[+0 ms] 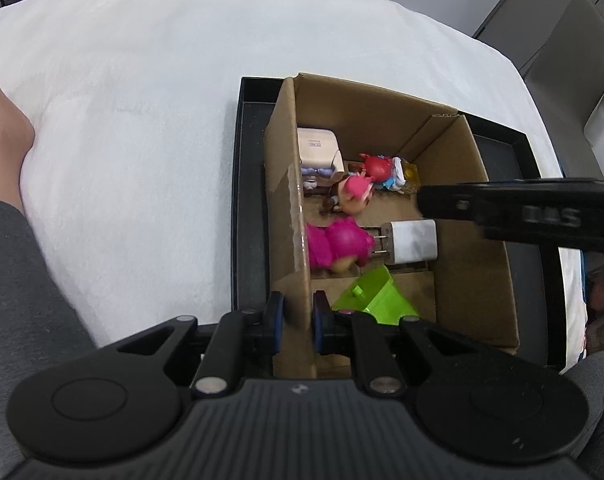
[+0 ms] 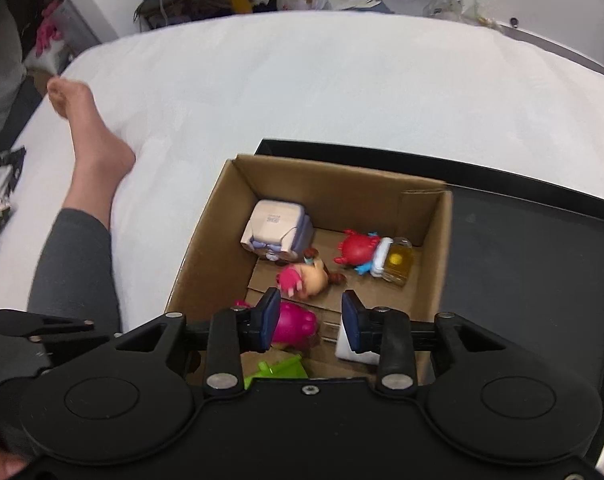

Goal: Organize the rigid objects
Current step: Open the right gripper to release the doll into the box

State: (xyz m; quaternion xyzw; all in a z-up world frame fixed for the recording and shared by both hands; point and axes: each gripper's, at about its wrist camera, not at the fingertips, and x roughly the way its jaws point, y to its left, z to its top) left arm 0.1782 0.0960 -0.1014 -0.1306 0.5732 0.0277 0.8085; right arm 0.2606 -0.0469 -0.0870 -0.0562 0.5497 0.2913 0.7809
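The left gripper (image 1: 298, 322) is clamped on the near left wall of the cardboard box (image 1: 473, 240), 1 pad outside and 1 inside, most likely to steady the light box while the other hand works in it. The right gripper (image 2: 309, 322) hangs over the box with its jaws a little apart and nothing between the pads; below the gap lies bare cardboard floor, with the magenta toy (image 2: 292, 322) to its left and the white charger (image 2: 351, 350) to its right.

The box sits in a shallow black tray (image 2: 521, 248) on a soft white bed (image 2: 302, 80), a yielding base that explains the bracing grip. All the task's items seen here already lie inside the box: a pale blocky figure (image 2: 276, 228) at the far left corner, a red crab-like toy (image 2: 355, 248) with a clear yellow block (image 2: 397, 262), a round-headed doll (image 2: 305, 278) on its side, the glossy magenta toy, the smooth charger with 2 metal prongs, and a bright green plastic piece (image 1: 375, 294) with flat angled faces. All are hard moulded plastic against matte corrugated board. A bare foot (image 2: 86, 120) rests on the bed well to the left.
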